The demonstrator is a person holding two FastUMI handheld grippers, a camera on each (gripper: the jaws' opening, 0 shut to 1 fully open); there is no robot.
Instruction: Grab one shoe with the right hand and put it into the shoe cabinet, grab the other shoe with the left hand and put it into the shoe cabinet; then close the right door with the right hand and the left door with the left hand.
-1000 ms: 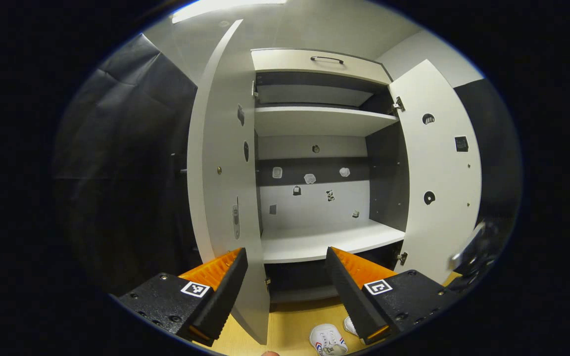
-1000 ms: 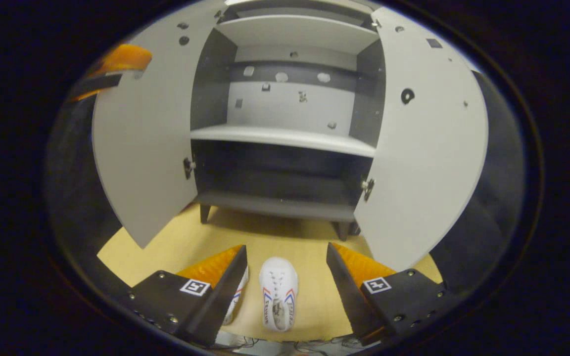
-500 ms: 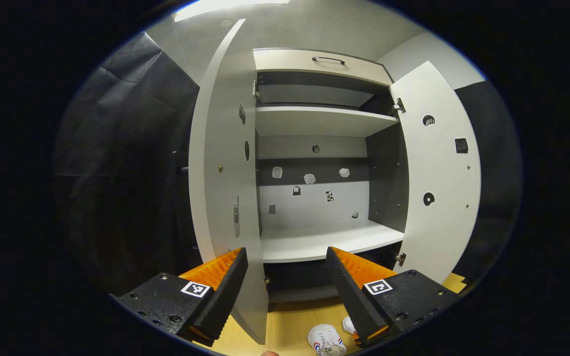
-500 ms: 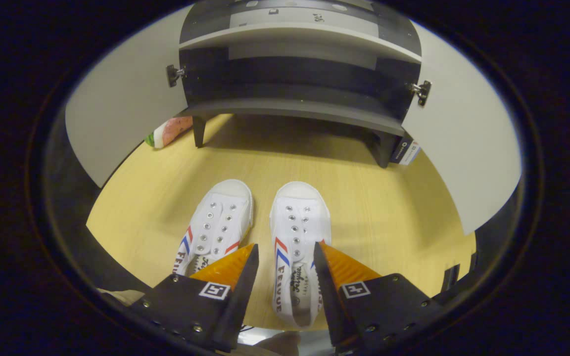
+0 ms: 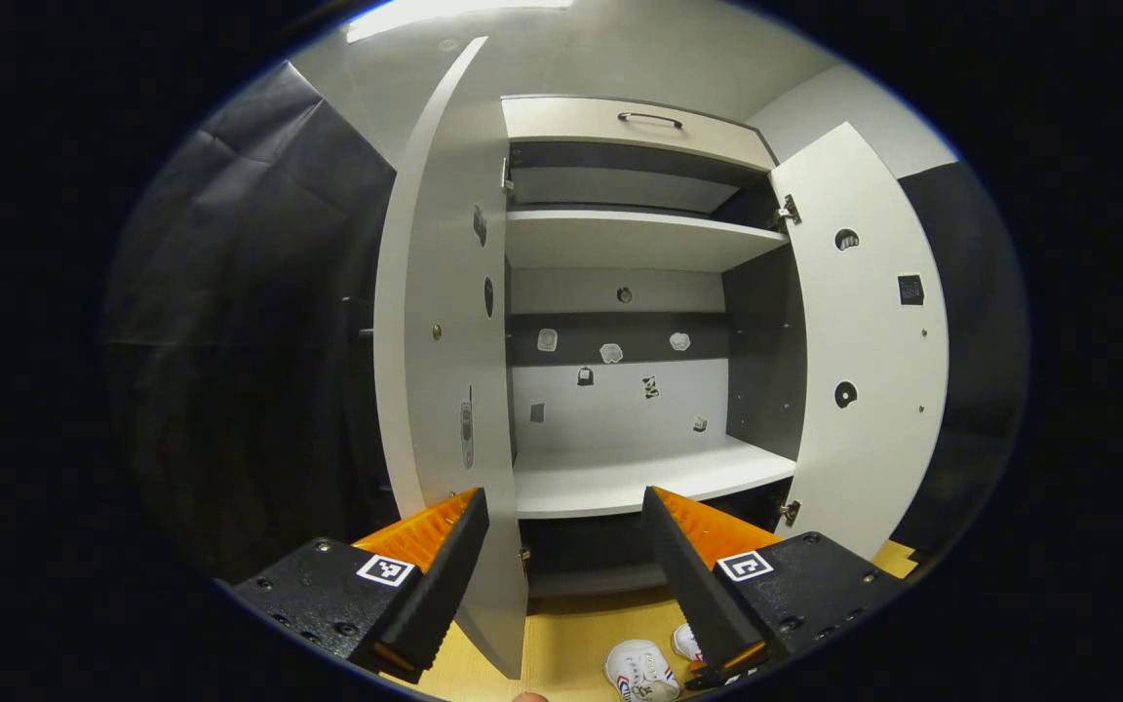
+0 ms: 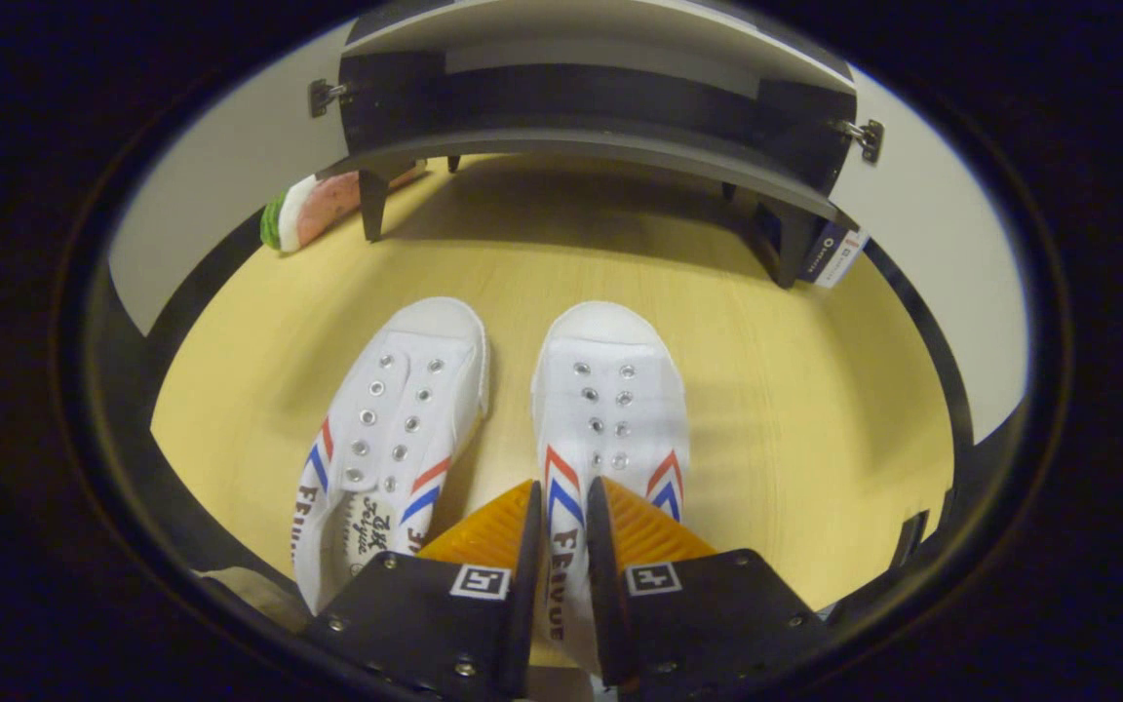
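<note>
Two white canvas shoes with red and blue stripes lie side by side on the wooden floor, toes toward the shoe cabinet (image 6: 581, 136). In the right gripper view my right gripper (image 6: 563, 485) is shut on the inner side wall of the right shoe (image 6: 610, 390), near its opening. The left shoe (image 6: 396, 419) lies just left of it, untouched. In the left gripper view my left gripper (image 5: 561, 492) is held high and open, with nothing between its fingers, facing the cabinet's white shelf (image 5: 620, 478). Both shoes (image 5: 641, 671) show small below it. The left door (image 5: 445, 341) and right door (image 5: 864, 341) stand open.
A pink and green item (image 6: 313, 210) lies by the cabinet's front left leg. A small tag (image 6: 830, 255) hangs by the front right leg. Bare wooden floor (image 6: 795, 409) lies between shoes and cabinet. A drawer with a handle (image 5: 644, 119) tops the cabinet.
My right gripper has come down over the shoes and its fingers have shut on the right shoe's side wall. The left gripper has barely moved.
</note>
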